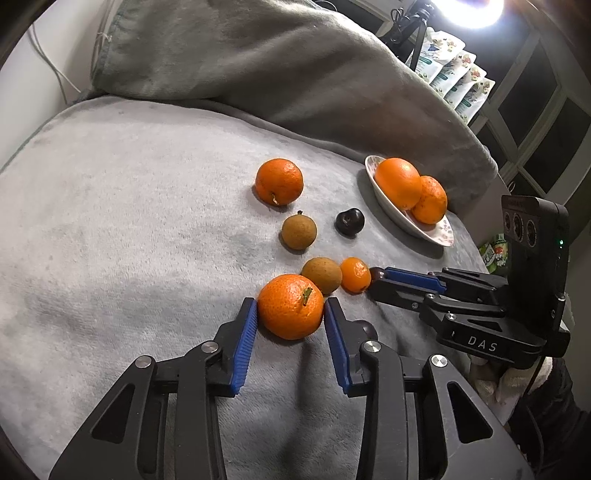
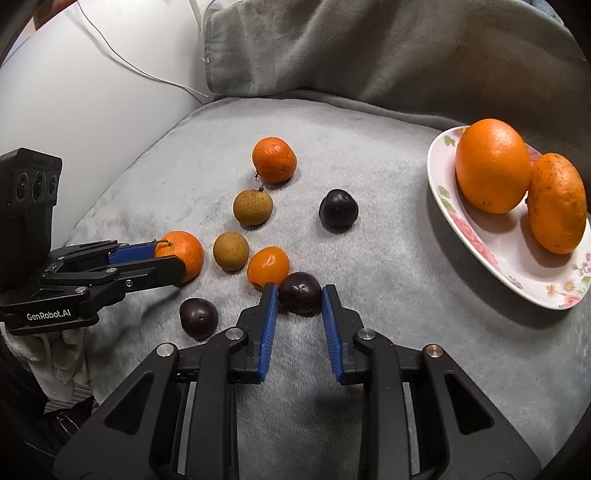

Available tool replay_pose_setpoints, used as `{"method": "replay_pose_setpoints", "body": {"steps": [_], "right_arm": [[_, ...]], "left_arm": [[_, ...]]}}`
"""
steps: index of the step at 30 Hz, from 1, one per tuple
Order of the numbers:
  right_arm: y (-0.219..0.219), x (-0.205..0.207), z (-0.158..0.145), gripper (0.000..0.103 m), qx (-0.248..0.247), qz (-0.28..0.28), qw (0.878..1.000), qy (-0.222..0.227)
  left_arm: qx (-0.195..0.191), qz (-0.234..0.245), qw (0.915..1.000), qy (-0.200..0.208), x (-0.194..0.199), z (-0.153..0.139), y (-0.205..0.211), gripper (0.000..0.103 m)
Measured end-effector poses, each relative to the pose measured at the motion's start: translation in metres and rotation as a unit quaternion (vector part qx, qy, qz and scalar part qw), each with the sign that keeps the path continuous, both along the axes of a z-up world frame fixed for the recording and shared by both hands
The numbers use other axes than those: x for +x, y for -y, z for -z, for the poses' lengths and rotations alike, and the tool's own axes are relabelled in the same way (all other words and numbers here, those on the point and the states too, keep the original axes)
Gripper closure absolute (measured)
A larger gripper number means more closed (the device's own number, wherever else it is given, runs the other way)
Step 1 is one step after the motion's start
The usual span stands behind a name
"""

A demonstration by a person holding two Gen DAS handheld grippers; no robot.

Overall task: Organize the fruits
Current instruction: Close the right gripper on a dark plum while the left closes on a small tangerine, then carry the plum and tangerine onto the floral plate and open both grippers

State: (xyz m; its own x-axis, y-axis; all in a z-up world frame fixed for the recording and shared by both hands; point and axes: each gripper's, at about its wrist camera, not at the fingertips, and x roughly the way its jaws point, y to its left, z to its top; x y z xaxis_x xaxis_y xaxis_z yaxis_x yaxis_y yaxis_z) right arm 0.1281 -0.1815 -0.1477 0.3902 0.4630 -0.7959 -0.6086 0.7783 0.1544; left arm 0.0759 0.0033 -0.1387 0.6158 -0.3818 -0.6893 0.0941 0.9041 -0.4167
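My left gripper [image 1: 290, 304] is open with its blue pads on either side of a tangerine [image 1: 290, 307] on the grey blanket; the pads stand at its sides, contact unclear. My right gripper [image 2: 300, 291] is open around a dark plum [image 2: 300, 292], with small gaps at both pads. A flowered plate [image 2: 491, 254] at the right holds a large orange [image 2: 492, 170] and a smaller one [image 2: 557, 204]. Loose on the blanket lie another tangerine [image 2: 274, 160], two brown longans [image 2: 253, 206] [image 2: 231, 251], a small mandarin [image 2: 268, 267] and two more plums [image 2: 338, 209] [image 2: 198, 318].
The grey blanket [image 1: 110, 221] covers a cushion, with a folded grey cloth [image 1: 258, 55] heaped behind. A white wall with a cable [image 2: 110, 48] lies to the left. Snack bags [image 1: 454, 74] and a bright lamp [image 1: 476, 11] stand at the back right.
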Motion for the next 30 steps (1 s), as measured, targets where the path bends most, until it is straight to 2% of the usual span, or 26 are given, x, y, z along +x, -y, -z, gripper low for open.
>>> {"method": "replay_pose_setpoints", "body": {"steps": [15,23,30], "right_arm": [[0.063,-0.011,-0.036,0.078,0.048,0.087,0.994,0.048],[0.096,-0.014,-0.054,0.078,0.054,0.132,0.987,0.081],[0.110,-0.010,-0.058,0.078,0.057,0.151,0.983,0.091]], "left_arm": [[-0.013,0.010,0.9996,0.023,0.004,-0.021,0.006,0.068],[-0.011,0.035,0.9985,0.042,0.023,-0.039,0.027,0.068],[-0.005,0.061,0.9963,0.061,0.043,-0.053,0.052,0.068]]}}
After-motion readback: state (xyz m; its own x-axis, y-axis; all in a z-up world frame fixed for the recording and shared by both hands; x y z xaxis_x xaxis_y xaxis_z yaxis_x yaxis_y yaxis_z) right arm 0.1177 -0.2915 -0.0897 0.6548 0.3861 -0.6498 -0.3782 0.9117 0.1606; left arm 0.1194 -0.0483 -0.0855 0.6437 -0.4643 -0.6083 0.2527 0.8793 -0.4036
